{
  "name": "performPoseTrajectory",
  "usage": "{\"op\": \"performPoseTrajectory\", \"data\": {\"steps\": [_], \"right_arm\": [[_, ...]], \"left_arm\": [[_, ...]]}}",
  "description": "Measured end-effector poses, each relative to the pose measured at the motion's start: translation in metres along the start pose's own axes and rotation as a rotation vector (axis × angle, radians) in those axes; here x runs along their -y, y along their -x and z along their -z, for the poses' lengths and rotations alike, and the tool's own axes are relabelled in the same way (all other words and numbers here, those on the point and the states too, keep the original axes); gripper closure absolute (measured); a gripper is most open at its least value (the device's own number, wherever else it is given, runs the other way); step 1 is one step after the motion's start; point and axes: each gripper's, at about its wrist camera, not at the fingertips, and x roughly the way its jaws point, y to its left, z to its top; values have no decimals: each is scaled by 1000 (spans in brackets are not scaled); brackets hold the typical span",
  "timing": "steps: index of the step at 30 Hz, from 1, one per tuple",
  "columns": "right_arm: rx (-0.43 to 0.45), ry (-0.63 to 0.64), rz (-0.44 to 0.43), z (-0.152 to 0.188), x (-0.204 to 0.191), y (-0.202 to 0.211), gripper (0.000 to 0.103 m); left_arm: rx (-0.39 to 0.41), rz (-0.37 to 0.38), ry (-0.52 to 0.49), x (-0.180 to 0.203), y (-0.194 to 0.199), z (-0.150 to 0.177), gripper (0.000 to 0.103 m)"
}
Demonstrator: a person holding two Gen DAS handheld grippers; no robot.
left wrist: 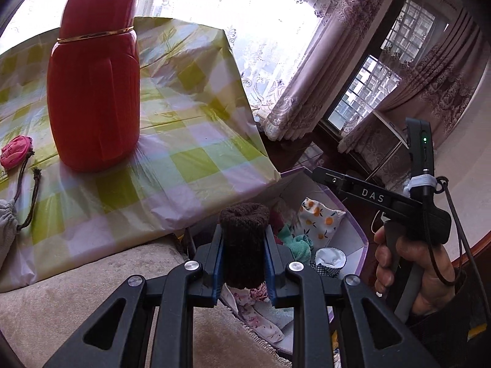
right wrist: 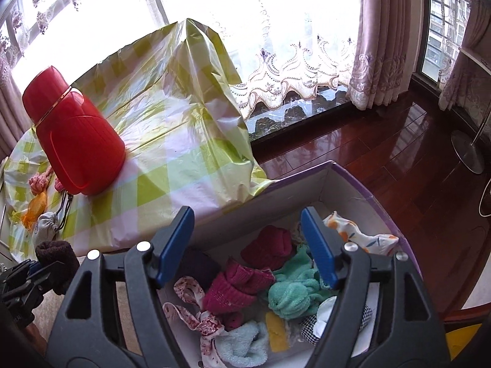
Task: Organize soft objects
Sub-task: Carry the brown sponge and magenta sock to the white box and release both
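Note:
My left gripper [left wrist: 244, 245] is shut on a dark brown knitted sock roll [left wrist: 244, 242], held upright over the near edge of a white box with a purple rim [left wrist: 356, 230]. The same sock roll [right wrist: 58, 263] shows at the lower left of the right wrist view. My right gripper [right wrist: 245, 245] is open and empty above the box [right wrist: 362, 184], which holds several soft things: maroon knits [right wrist: 236, 285], a mint towel [right wrist: 291, 294], an orange-print pouch [right wrist: 362, 236], a light blue sock [right wrist: 242, 346].
A tall red thermos [left wrist: 95, 92] stands on the table's green-checked plastic cloth [left wrist: 190, 141]. A pink fabric ball [left wrist: 15, 151] and a grey drawstring pouch [right wrist: 46, 227] lie at its left edge. A beige cushion [left wrist: 61, 300] is below; a glossy wooden floor [right wrist: 399, 153] lies to the right.

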Motion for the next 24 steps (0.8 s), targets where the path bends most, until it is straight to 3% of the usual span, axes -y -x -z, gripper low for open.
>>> {"op": "performPoseTrajectory", "data": {"steps": [8, 10, 12, 13, 24], "right_arm": [[0, -16, -3, 0, 8, 2, 25], [1, -14, -7, 1, 7, 3, 25], [2, -13, -9, 0, 7, 4, 25], [3, -15, -9, 0, 7, 5, 25], [-5, -7, -19, 0, 2, 5, 24]], "left_arm": [[-16, 25, -30, 18, -19, -9, 80], [-2, 47, -37, 21, -23, -16, 72], [-6, 53, -33, 21, -30, -22, 47], [-3, 46, -22, 18, -32, -24, 44], [23, 6, 71, -19, -13, -19, 43]]}}
